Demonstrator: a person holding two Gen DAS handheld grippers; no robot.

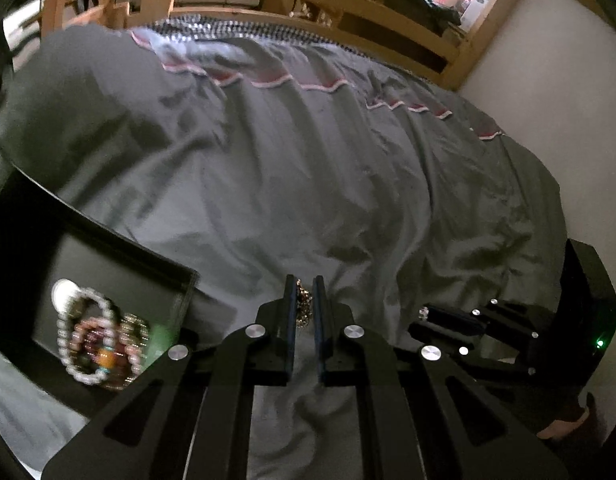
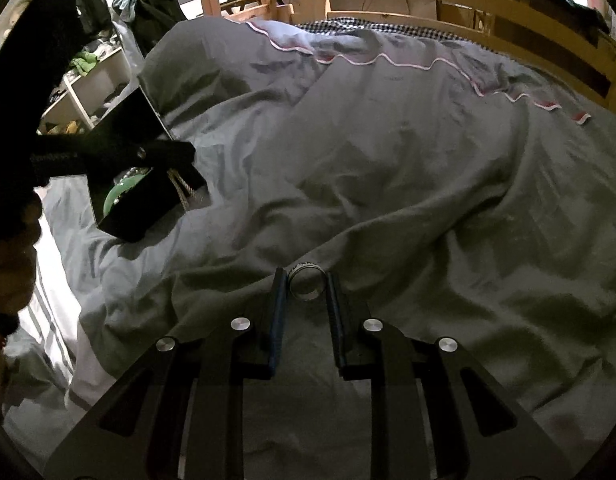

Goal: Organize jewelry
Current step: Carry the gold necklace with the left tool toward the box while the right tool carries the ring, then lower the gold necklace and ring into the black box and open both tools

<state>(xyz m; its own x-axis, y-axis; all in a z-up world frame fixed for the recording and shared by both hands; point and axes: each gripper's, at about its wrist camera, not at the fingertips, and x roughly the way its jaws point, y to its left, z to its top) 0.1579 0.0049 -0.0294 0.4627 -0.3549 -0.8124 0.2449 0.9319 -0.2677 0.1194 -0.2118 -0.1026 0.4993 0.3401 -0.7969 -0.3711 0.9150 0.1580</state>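
While a gold chain point(image 1: 304, 307) is pinched between its closed fingers, the left gripper point(image 1: 304, 300) is held low over the grey duvet point(image 1: 288, 184) of the bed. In the right wrist view the chain point(image 2: 182, 194) is seen dangling from those fingers just beside the near corner of the black tray point(image 2: 148, 208). A silver ring point(image 2: 306, 281) is clamped upright between the fingers of the right gripper point(image 2: 306, 284), its opening turned toward the camera. From the left wrist view the right gripper point(image 1: 427, 314) is seen just to the right, with a small bright object, probably the ring, at its tip.

To the left, the black tray point(image 1: 108, 256) is rested on the duvet, and beaded bracelets point(image 1: 96, 340) are piled in it, along with a green bangle point(image 2: 122, 194) that is partly hidden by the left gripper in the right wrist view. Further off, the duvet's red and white trimmed edge point(image 1: 268, 80) is folded across the bed, and a wooden headboard point(image 1: 347, 4) is seen behind it, against a pale wall point(image 1: 547, 60).
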